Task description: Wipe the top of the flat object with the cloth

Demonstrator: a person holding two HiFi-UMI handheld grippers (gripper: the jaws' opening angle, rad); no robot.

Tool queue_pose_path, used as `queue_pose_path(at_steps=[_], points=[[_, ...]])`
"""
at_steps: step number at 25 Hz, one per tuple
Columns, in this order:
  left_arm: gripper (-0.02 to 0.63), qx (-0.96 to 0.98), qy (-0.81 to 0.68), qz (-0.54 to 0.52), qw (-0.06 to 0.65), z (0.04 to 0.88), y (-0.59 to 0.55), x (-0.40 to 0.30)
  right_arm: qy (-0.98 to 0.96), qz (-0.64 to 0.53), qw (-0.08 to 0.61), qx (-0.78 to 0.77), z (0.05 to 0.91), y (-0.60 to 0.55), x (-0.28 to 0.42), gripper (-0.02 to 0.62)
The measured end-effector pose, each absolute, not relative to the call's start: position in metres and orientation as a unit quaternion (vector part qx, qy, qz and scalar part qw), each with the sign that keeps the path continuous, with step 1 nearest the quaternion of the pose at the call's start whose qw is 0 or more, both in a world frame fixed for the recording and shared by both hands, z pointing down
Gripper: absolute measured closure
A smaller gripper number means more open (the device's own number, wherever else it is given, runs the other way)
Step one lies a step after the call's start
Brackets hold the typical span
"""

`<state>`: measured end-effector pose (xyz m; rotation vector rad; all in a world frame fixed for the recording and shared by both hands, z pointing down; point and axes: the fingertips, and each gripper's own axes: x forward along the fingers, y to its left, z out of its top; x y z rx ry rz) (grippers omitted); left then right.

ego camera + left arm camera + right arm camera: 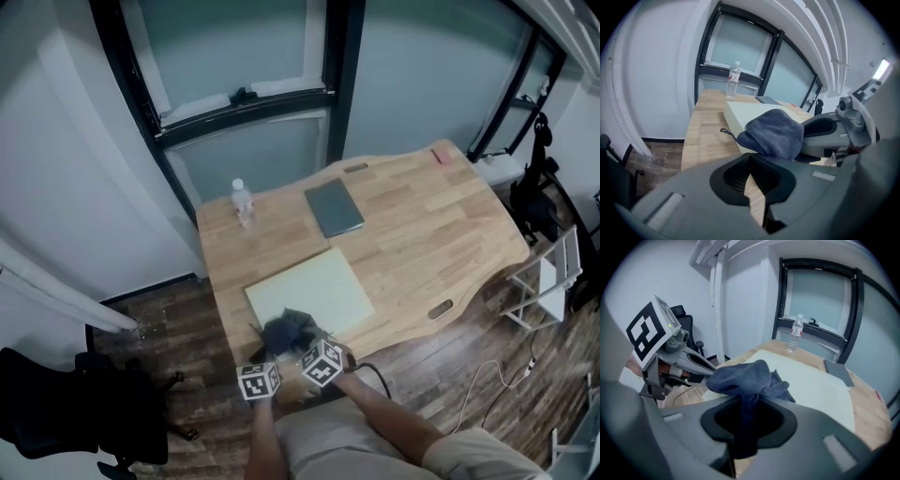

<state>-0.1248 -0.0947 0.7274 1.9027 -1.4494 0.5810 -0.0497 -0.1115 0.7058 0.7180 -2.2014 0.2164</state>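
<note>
A pale flat board [314,286] lies on the wooden table [422,234], near its front edge. A dark blue cloth [289,328] is bunched on the board's near corner. My right gripper [307,345] is shut on the cloth [743,378], which runs down between its jaws [743,427]. My left gripper [266,360] sits just left of it, beside the board's near corner, jaws closed with nothing in them [752,180]. In the left gripper view the cloth [776,131] drapes over the board [745,112], with the right gripper [834,131] behind it.
A water bottle [243,202] stands at the table's far left. A grey notebook [334,207] lies beyond the board. A black chair [66,403] stands on the floor at left, and a white rack [548,281] at right.
</note>
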Motion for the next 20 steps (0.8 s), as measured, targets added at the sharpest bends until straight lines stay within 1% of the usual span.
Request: queue_pose_path(at_steps=[13,20], points=[[0.600,0.751,-0.508,0.231,0.353,0.736,-0.063,-0.112,-0.865,0.088,0.403,0.288,0.706,-0.113,-0.052,0.517],[0.600,0.742,-0.518,0.228,0.361,0.742,-0.056,-0.110,-0.868,0.094,0.393,0.288,0.704,-0.105,-0.061,0.515]])
